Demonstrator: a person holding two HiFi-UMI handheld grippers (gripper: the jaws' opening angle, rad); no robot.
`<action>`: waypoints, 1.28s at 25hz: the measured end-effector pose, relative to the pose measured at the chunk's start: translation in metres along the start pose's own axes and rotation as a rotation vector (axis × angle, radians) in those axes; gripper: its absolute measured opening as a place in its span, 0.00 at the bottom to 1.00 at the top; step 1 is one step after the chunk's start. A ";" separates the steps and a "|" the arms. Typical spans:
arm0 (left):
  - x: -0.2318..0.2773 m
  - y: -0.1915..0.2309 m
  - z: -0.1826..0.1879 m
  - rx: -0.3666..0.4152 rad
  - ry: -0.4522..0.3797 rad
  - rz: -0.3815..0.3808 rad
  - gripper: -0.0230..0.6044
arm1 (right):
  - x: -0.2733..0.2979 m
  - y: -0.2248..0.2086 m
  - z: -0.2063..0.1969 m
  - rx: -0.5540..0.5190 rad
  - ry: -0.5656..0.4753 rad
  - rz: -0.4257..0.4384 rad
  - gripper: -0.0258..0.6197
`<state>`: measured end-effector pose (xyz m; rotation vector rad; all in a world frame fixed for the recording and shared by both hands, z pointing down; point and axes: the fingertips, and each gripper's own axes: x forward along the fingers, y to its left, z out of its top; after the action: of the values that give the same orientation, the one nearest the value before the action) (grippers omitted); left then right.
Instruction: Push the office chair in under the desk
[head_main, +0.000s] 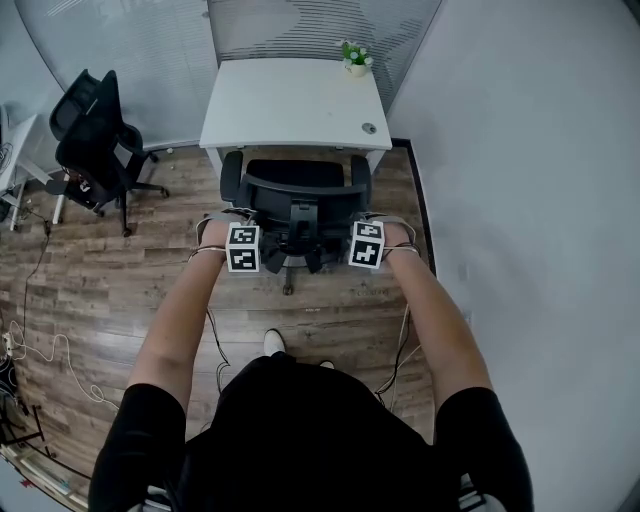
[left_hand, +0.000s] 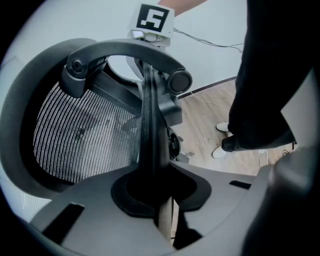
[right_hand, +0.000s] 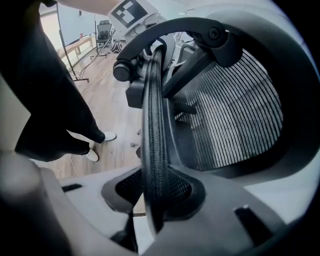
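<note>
Black mesh-backed office chair (head_main: 295, 190) sits at the white rectangular desk (head_main: 290, 100); your left gripper (left_hand: 155, 200) and right gripper (right_hand: 155, 200) each clamp its backrest rim, opposite sides.

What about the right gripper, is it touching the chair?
Touching. In the right gripper view, the mesh edge of the chair sits squeezed between the jaws of the right gripper, with both pads pressing on it.

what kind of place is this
Most likely an office room: a white desk, a black mesh office chair in front of it, and a second black chair off to the left on the wood floor.
</note>
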<state>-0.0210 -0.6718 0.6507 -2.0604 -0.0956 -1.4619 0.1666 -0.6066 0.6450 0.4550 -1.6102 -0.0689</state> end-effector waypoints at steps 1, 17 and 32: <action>0.002 0.007 -0.002 -0.003 0.001 -0.004 0.13 | 0.002 -0.008 0.000 -0.003 -0.001 0.000 0.19; 0.014 0.030 -0.006 -0.016 0.014 0.001 0.13 | 0.012 -0.033 -0.005 0.001 -0.002 -0.004 0.19; 0.012 0.001 -0.009 -0.016 0.035 -0.178 0.46 | -0.017 -0.026 0.006 -0.016 -0.068 -0.013 0.37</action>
<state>-0.0232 -0.6806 0.6624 -2.0818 -0.2601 -1.6090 0.1675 -0.6260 0.6199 0.4546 -1.6726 -0.1083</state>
